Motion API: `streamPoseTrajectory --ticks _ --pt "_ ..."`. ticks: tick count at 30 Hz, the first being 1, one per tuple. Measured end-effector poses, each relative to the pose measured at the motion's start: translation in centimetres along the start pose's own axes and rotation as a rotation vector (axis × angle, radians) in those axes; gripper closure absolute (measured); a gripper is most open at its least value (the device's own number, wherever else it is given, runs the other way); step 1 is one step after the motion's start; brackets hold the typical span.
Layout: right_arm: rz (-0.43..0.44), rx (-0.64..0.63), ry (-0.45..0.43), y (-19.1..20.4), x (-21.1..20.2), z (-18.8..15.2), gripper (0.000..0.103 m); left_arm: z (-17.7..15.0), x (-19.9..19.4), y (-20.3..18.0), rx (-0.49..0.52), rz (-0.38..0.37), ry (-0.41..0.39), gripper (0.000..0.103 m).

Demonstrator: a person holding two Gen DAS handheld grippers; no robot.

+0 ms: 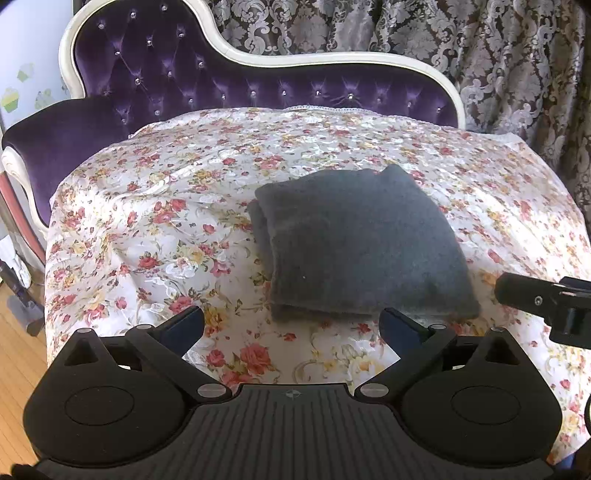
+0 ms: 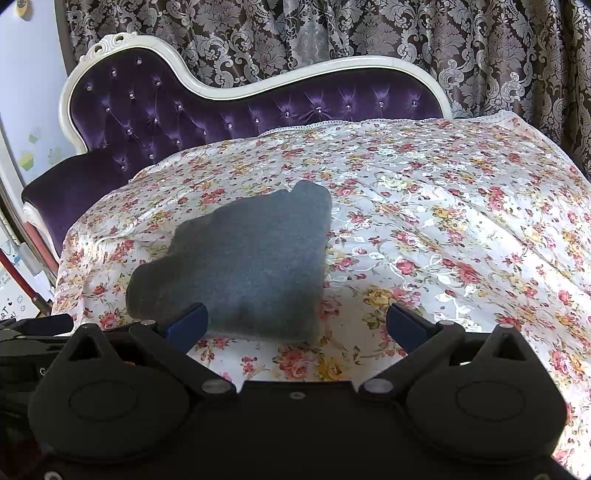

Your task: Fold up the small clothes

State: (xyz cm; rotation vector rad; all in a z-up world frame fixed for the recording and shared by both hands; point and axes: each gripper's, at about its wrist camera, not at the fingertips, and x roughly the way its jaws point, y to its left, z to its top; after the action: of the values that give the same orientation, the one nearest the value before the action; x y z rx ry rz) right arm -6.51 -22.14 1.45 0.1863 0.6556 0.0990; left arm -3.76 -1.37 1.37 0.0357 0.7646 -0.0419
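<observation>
A dark grey cloth (image 1: 362,243) lies folded into a thick, roughly square stack on the floral cover (image 1: 155,229). It also shows in the right wrist view (image 2: 247,266), left of centre. My left gripper (image 1: 291,323) is open and empty, just short of the stack's near edge. My right gripper (image 2: 297,323) is open and empty, its left finger (image 2: 188,321) in front of the stack's near edge. The right gripper's tip (image 1: 532,295) shows at the right edge of the left wrist view, beside the stack.
The floral cover (image 2: 443,240) drapes a purple tufted chaise (image 1: 177,77) with a white frame. Patterned curtains (image 2: 332,33) hang behind. Wooden floor (image 1: 14,369) lies off the left edge, with clutter there.
</observation>
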Motion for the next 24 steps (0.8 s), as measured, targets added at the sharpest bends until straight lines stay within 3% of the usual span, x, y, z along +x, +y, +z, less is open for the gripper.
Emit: streamPoseTrajectory --ticks 24 --pt "0.007 0.003 0.012 0.55 0.57 0.38 0.001 0.13 0.50 0.01 0.001 0.001 0.017 0.000"
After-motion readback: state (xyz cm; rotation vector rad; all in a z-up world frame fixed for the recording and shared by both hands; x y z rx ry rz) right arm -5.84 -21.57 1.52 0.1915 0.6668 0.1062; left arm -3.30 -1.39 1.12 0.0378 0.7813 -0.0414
